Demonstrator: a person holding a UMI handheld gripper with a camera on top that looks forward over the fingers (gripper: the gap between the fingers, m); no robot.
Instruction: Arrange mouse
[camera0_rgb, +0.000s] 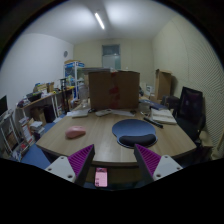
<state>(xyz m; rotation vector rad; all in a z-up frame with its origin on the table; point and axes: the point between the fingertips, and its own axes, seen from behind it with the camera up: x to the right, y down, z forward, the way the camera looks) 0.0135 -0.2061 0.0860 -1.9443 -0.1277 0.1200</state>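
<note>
A pink mouse (76, 133) lies on the wooden table (100, 140), ahead of my left finger. A dark blue oval mouse pad (133, 131) lies to its right, ahead of my right finger, with a gap of bare table between the two. My gripper (114, 160) is open and empty, held back from the table's near edge. Its purple pads (80, 160) stand wide apart. A small pink rectangle (101, 177) shows low between the fingers; I cannot tell what it is.
A large cardboard box (113, 88) stands at the table's far side. Papers (162, 116) and a dark monitor (190, 108) are at the right. Cluttered shelves (40, 105) line the left wall. A blue chair (35, 155) stands at the near left.
</note>
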